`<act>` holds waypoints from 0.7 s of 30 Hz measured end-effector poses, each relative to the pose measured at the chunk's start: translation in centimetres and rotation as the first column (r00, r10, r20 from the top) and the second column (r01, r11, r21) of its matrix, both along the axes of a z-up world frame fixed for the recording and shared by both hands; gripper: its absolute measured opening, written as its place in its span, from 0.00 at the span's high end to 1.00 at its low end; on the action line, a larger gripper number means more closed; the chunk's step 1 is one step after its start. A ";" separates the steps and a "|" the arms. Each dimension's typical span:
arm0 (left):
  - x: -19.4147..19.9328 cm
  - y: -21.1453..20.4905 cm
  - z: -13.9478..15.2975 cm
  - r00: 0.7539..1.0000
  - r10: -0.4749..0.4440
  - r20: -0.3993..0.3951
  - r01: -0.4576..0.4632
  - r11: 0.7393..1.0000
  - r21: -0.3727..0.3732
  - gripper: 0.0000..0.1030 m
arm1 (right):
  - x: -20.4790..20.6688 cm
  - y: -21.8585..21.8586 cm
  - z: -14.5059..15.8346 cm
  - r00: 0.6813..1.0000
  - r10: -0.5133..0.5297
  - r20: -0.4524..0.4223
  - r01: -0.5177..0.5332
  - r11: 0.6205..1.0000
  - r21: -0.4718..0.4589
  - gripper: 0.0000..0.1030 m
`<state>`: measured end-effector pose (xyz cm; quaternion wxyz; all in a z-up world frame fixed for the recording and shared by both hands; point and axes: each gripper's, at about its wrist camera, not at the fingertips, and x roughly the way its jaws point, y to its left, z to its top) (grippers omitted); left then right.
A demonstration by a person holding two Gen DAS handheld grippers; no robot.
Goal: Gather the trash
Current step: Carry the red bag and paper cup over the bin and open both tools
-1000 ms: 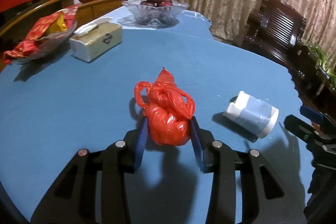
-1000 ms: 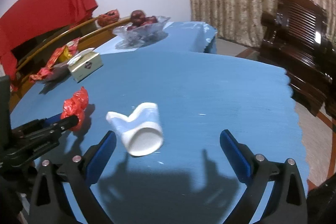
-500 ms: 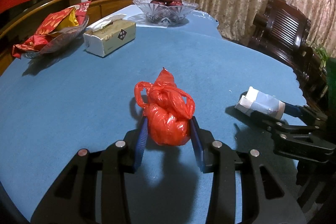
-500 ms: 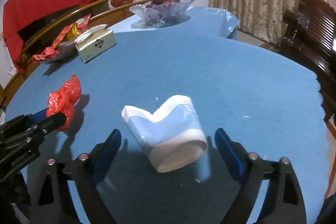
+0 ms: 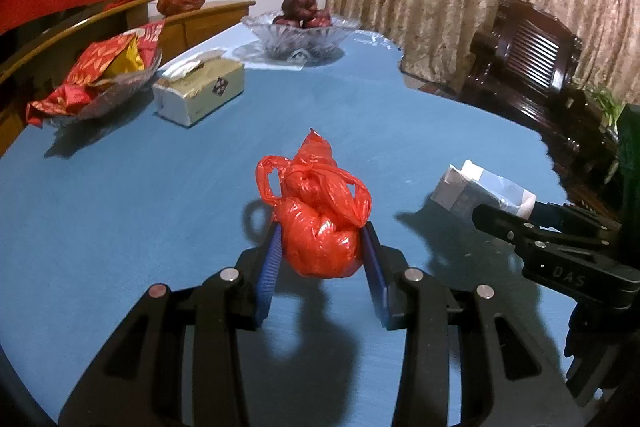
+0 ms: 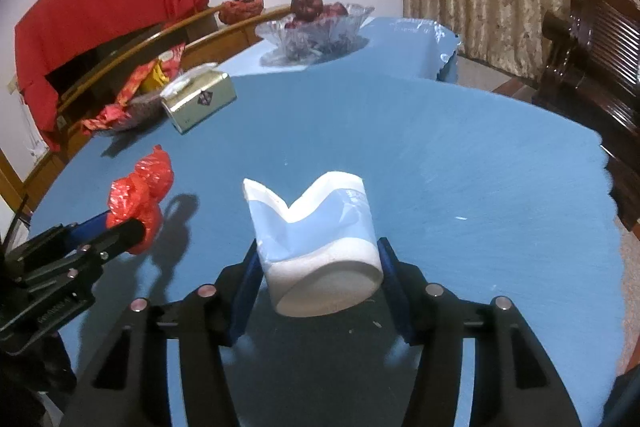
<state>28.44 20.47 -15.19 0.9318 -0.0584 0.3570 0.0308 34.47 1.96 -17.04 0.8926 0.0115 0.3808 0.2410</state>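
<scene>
Now crushed cup [image 6: 320, 247] between right claw [image 6: 318, 281] pads, touching both.

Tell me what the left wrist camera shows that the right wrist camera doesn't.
Only the left wrist view shows the left gripper shut on the red bag from behind. Only the right wrist view shows the right gripper's blue pads against the crushed paper cup. Both show the tissue box, fruit bowl, snack dish and blue tablecloth.

Tied bag [image 5: 320, 223] lies left of crushed cup [image 6: 316, 239] on table [image 5: 120, 195].
</scene>
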 end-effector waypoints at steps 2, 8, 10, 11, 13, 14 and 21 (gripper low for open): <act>-0.3 -0.7 0.5 1.000 -0.009 0.007 0.009 1.000 0.003 0.63 | -0.6 -0.6 0.9 1.000 -0.011 0.016 0.011 1.000 0.006 0.46; -1.7 -3.5 2.3 0.998 -0.052 0.027 0.052 0.999 0.000 0.63 | -3.1 -3.3 3.8 0.995 -0.063 0.071 0.061 0.998 0.027 0.46; -2.1 -4.2 2.9 0.997 -0.061 0.037 0.061 0.998 -0.004 0.63 | -3.9 -4.2 4.5 0.993 -0.079 0.088 0.077 0.997 0.028 0.46; -2.3 -4.5 3.1 0.997 -0.066 0.042 0.066 0.998 -0.008 0.63 | -4.4 -4.8 5.0 0.991 -0.089 0.096 0.086 0.996 0.033 0.46; -2.9 -5.4 3.8 0.995 -0.080 0.054 0.081 0.997 -0.012 0.63 | -5.4 -5.8 5.7 0.989 -0.107 0.106 0.103 0.994 0.040 0.46; -3.2 -5.8 4.1 0.995 -0.086 0.059 0.087 0.996 -0.012 0.63 | -5.8 -6.4 6.1 0.987 -0.116 0.112 0.112 0.993 0.043 0.46; -5.2 -8.7 5.9 0.988 -0.128 0.089 0.131 0.991 -0.036 0.63 | -8.7 -9.5 8.2 0.975 -0.170 0.142 0.163 0.985 0.058 0.46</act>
